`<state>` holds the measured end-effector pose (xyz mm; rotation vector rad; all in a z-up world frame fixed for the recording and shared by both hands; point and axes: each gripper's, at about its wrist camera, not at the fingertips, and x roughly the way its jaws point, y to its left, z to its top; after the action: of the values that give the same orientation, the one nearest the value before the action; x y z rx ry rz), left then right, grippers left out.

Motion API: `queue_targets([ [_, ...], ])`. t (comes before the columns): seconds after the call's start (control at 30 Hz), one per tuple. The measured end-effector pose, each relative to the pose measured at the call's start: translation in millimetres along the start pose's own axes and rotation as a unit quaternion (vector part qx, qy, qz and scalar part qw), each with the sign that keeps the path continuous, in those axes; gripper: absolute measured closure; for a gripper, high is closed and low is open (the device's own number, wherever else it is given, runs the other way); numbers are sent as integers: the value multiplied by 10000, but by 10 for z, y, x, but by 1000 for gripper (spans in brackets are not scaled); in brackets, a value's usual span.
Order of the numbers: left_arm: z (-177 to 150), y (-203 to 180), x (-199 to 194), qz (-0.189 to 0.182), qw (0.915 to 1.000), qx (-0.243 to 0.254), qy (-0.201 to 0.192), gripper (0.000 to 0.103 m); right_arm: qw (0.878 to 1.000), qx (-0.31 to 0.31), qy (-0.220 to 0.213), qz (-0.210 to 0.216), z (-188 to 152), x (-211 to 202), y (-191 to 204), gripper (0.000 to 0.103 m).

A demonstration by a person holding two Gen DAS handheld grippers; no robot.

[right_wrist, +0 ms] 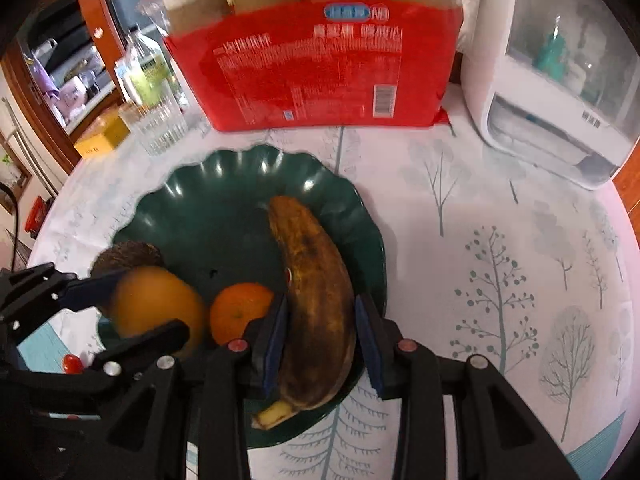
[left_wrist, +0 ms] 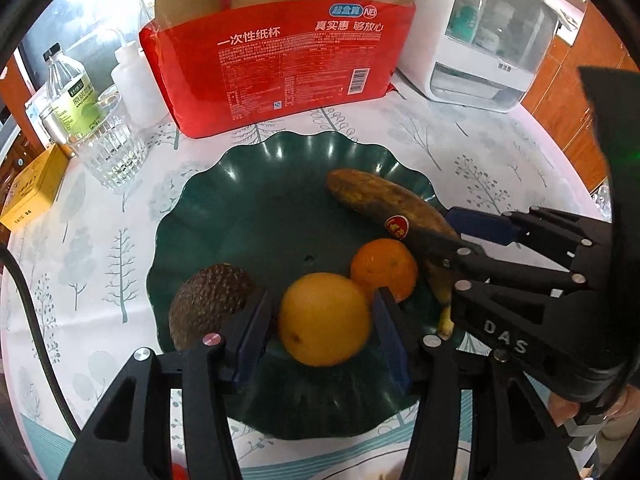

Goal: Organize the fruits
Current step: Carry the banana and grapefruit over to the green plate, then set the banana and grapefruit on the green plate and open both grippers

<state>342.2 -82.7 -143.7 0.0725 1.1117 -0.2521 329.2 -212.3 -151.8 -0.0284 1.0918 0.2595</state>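
Note:
A dark green scalloped plate [left_wrist: 248, 208] [right_wrist: 208, 216] holds all the fruit. My left gripper [left_wrist: 324, 296] [right_wrist: 148, 304] straddles a large orange [left_wrist: 324, 318] [right_wrist: 156, 304] resting on the plate. A thin gap shows at its left pad, so it stands open. My right gripper [right_wrist: 320, 300] [left_wrist: 434, 227] is shut on a browned banana [right_wrist: 316, 280] [left_wrist: 376, 196], which lies along the plate's right side with its stem over the rim. A small tangerine [left_wrist: 384, 268] [right_wrist: 240, 312] sits between orange and banana. A dark avocado [left_wrist: 208, 300] [right_wrist: 128, 254] lies left of the orange.
Behind the plate stands a red pack of paper cups [left_wrist: 280, 68], with a white appliance [left_wrist: 480, 40] to its right. A glass [left_wrist: 112, 148], bottles [left_wrist: 68, 84] and a yellow box [left_wrist: 32, 192] crowd the back left. A small red fruit [right_wrist: 72, 362] lies near the plate's front left.

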Motion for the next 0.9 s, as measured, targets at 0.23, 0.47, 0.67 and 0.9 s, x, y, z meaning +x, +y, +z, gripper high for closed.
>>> queue_targets([
  [0.23,-68,43,-215,193,9998,39,-96,35,9998,-124,-150,27,-56,-205,104,68],
  [0.47,-154,72,-441,329,9993,-5,-177,25,9998,-57,-154,66,-130,-361,161,68],
  [0.67,-232,94,-669,434,9986,-96,-275,22,9997,15,-241,44,-195,-537,194,68],
  [0.9,-345,112,-967,417,9978,-257,-448,22,9991,150,-387,108,-298,-835,210,68],
])
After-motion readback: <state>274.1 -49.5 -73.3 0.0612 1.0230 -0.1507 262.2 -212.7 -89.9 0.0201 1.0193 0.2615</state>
